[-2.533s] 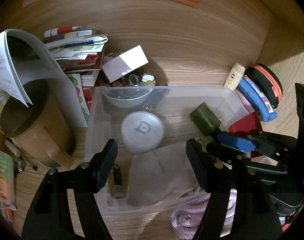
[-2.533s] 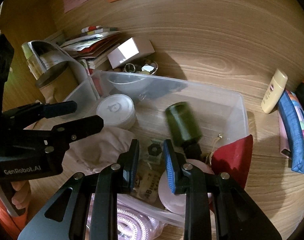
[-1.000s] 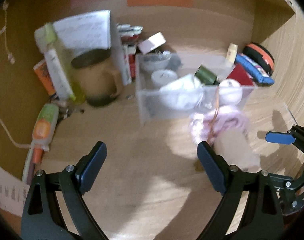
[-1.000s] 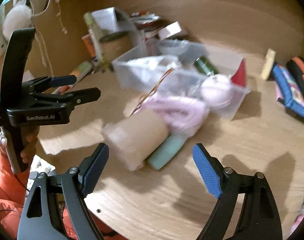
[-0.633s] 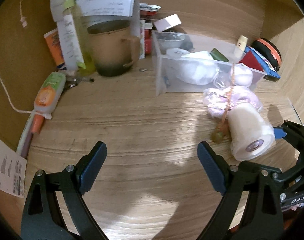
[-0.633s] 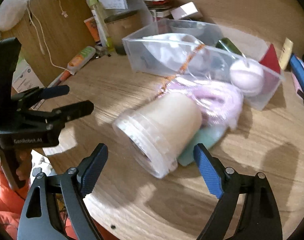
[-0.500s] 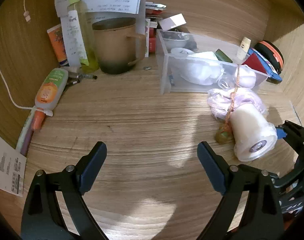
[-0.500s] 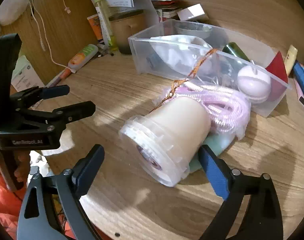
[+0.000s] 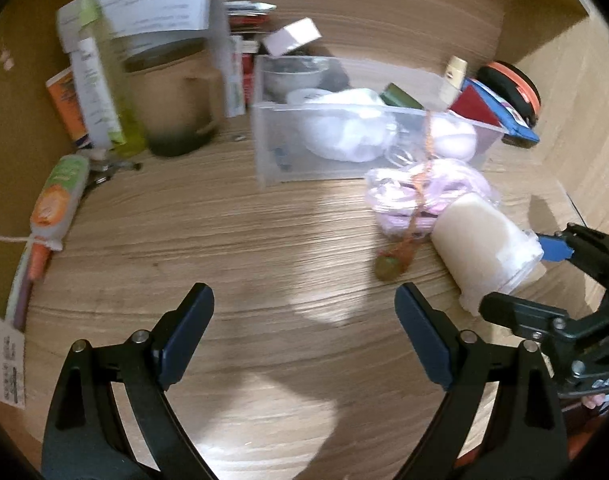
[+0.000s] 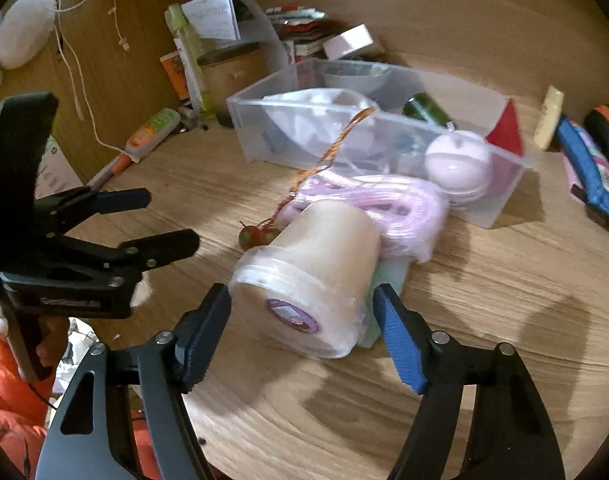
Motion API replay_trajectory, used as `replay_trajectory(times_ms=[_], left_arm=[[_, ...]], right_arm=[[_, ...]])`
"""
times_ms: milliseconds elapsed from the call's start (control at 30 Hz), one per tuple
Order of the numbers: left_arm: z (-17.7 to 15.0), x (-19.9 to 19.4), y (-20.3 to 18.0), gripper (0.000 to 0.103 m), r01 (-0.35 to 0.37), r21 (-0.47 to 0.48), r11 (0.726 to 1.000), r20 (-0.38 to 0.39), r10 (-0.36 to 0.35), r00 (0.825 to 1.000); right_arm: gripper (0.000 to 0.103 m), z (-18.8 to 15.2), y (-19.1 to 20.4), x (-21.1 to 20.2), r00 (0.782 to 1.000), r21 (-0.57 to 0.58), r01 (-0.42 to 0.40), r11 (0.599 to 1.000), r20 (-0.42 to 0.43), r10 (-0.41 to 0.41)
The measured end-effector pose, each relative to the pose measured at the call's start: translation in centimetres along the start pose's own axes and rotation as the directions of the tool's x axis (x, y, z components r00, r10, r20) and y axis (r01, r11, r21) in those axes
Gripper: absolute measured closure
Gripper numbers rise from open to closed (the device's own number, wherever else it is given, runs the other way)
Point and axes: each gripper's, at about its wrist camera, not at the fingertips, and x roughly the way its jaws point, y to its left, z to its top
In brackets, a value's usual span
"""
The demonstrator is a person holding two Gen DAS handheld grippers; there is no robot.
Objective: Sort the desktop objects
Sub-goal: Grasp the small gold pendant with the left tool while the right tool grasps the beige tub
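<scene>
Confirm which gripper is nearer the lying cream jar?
Right. The right gripper is open with its fingers either side of the cream jar's lid end. The left gripper is open over bare desk, off to the jar's left.

Left wrist view: low over the desk (image 9: 264,248), facing the clear bin (image 9: 304,160) from well back. Right wrist view: close behind the cream jar (image 10: 316,280), facing the bin. Shared: jar (image 9: 484,248), bin (image 10: 264,136), pink cord (image 10: 404,200).
</scene>
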Motion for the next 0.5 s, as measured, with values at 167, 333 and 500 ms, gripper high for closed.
replay_trajectory(times_ms=[167,333,500], left_arm=[[1.2,0.6,-2.1,0.010,0.046,0.063,0.997,-0.023,-0.044,0.999],[1.8,2.1,-4.1,0.022,0.044,0.144,0.989,-0.060,-0.035,0.998],[2.3,3.5,-5.0,0.036,0.060,0.171,0.983,-0.096,-0.044,0.994]], right_arm=[[0.033,-0.6,-1.2,-1.4,1.000,0.026,0.003,1.000,0.021,-0.004],[0.033,-1.0,-2.2,-2.4,0.998,0.060,0.013,0.998,0.053,-0.016],[0.033,-1.4,-3.0,-3.1,0.997,0.090,0.019,0.996,0.076,-0.026]])
